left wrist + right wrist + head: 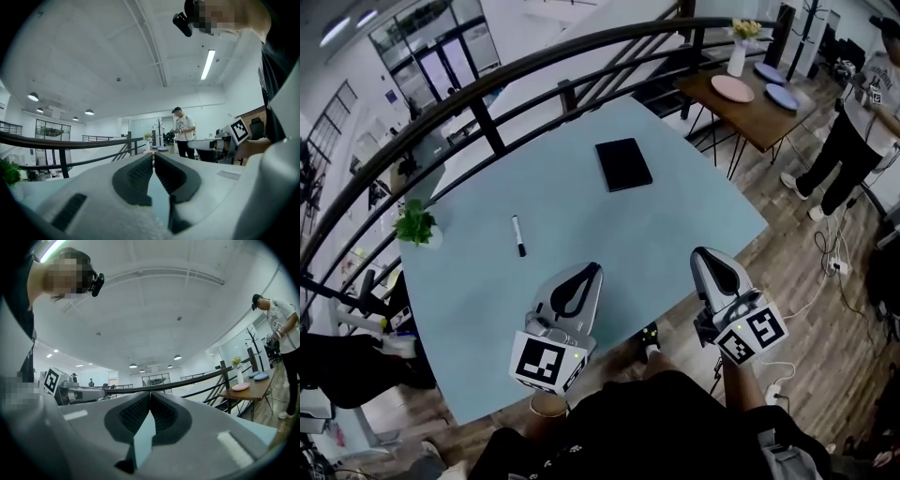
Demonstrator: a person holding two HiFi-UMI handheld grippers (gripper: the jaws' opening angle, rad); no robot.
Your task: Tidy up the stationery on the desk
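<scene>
A black notebook [623, 164] lies flat on the light blue desk [694, 225], toward its far side. A black-and-white marker pen [518, 235] lies left of the middle. My left gripper [592, 269] hovers over the desk's near part, right of the pen, shut and empty. My right gripper [703, 255] is at the desk's near right edge, also shut with nothing in it. In the left gripper view the jaws [153, 158] meet at their tips; in the right gripper view the jaws [150, 395] touch too. Both gripper views point upward at the ceiling.
A small potted plant [416, 226] stands at the desk's left corner. A dark curved railing [534, 66] runs behind the desk. A wooden table [759, 108] with plates and a vase sits at the back right, with a person [862, 131] standing beside it.
</scene>
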